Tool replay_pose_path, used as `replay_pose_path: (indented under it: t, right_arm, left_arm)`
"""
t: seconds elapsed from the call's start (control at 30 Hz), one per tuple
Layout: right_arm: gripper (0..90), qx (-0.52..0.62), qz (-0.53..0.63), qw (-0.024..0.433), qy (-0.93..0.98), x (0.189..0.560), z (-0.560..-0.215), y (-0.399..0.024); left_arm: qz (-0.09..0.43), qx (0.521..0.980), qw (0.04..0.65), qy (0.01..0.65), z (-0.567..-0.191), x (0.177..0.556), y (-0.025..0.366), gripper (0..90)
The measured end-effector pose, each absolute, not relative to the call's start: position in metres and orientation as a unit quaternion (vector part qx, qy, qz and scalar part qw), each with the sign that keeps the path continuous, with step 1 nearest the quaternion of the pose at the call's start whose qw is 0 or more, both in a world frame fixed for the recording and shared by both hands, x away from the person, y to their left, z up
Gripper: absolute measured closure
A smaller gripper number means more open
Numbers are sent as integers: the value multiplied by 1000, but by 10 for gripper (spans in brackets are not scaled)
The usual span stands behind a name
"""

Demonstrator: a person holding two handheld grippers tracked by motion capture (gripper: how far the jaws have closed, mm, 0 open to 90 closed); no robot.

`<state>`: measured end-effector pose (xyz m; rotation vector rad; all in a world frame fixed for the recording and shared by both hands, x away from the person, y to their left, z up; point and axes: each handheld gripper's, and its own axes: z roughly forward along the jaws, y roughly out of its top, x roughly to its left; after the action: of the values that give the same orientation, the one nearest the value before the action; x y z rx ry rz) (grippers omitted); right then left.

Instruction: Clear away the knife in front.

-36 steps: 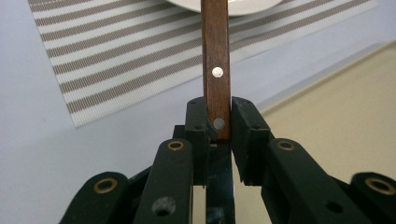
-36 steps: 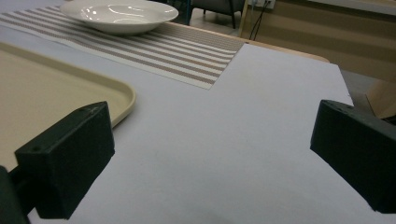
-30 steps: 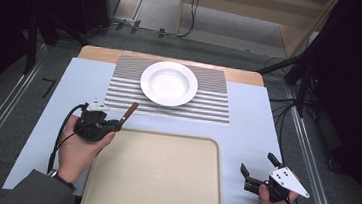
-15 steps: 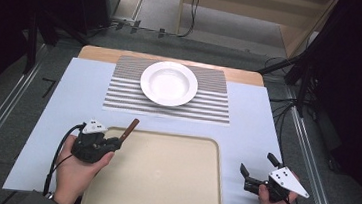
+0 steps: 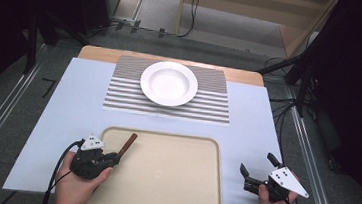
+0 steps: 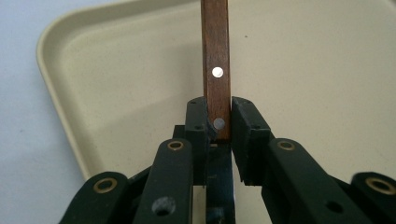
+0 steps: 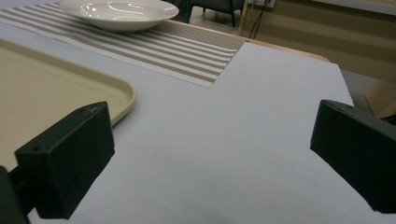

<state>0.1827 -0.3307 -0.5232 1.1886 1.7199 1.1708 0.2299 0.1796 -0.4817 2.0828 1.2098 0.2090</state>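
Your left hand-held gripper (image 6: 218, 122), lower left, grasps a wooden handle (image 6: 215, 70); lower it flat onto the tray (image 5: 171, 181) while your right hand-held gripper (image 5: 257, 170) waits released.

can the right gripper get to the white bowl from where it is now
Probably yes: the right gripper is open and holds nothing, and bare table lies between it and the white bowl on the striped mat; it's a long reach forward.

Brown wooden handle (image 6: 215, 70) with two metal rivets, its near end clamped between the left gripper (image 6: 219, 122) jaws, angled out over the beige tray's (image 5: 170, 191) near-left corner.
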Motion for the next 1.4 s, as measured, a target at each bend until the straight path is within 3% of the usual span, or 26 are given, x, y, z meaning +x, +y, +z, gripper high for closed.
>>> replay_pose_path:
  t: [0.3,0.43,0.5,0.53,0.67,0.7,0.97,1.4]
  right_arm:
    - [0,463,453,364,669,183,-523,-330]
    - [0,462,454,364,669,183,-523,-330]
    - [0,461,456,365,669,182,-523,-331]
    - [0,461,456,364,668,182,-523,-331]
    - [0,462,454,365,669,183,-523,-330]
    - [0,462,454,364,669,183,-523,-330]
    - [0,461,454,365,669,182,-523,-330]
    - [0,460,449,367,672,183,-524,-329]
  left_arm:
    - [77,801,350,478,-494,226,180,758]
    - [104,799,350,478,-491,227,177,617]
    - [114,793,367,474,-486,228,178,614]
    - [115,792,374,468,-483,229,178,631]
    - [102,812,390,422,-478,229,169,875]
    - [95,820,386,412,-479,230,165,892]
    - [100,846,346,393,-489,235,152,896]
    - [108,842,337,407,-493,234,176,897]
